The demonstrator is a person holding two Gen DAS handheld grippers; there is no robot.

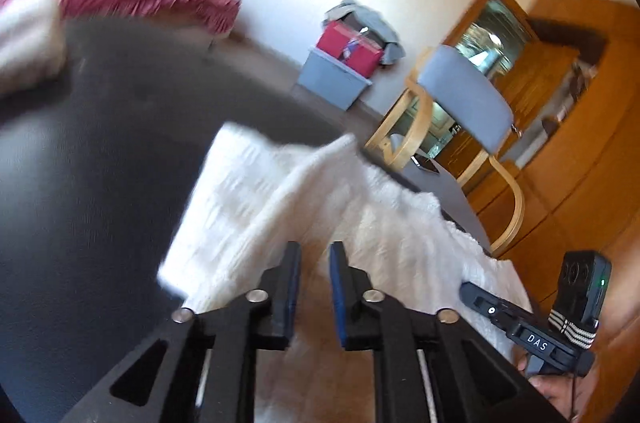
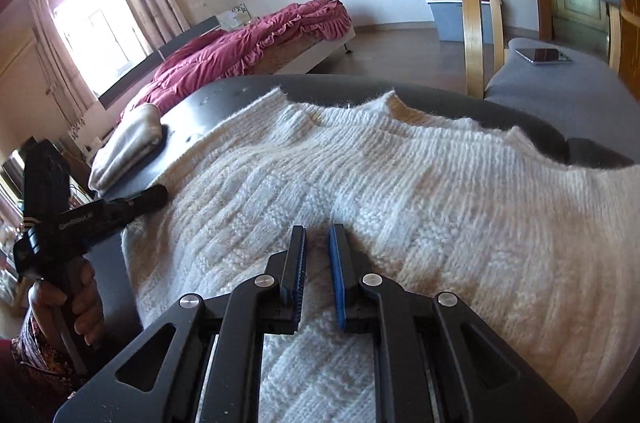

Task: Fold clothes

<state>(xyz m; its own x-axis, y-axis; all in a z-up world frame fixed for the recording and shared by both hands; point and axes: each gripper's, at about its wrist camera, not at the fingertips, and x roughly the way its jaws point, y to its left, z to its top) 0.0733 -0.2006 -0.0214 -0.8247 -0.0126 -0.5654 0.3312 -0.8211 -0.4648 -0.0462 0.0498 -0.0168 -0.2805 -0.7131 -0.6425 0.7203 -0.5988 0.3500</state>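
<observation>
White knitted sweater (image 2: 360,175) spread across dark bench (image 2: 224,103), directly beneath both tools.
Right tool (image 2: 317,239) nearly closed, left tool (image 1: 315,255) parted, both empty; folded beige cloth (image 2: 128,147) far left, grey chair (image 2: 560,3) beyond.

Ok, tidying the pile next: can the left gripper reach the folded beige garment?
Probably: the folded beige garment lies just beyond the left gripper on bare table, nothing between them.
</observation>
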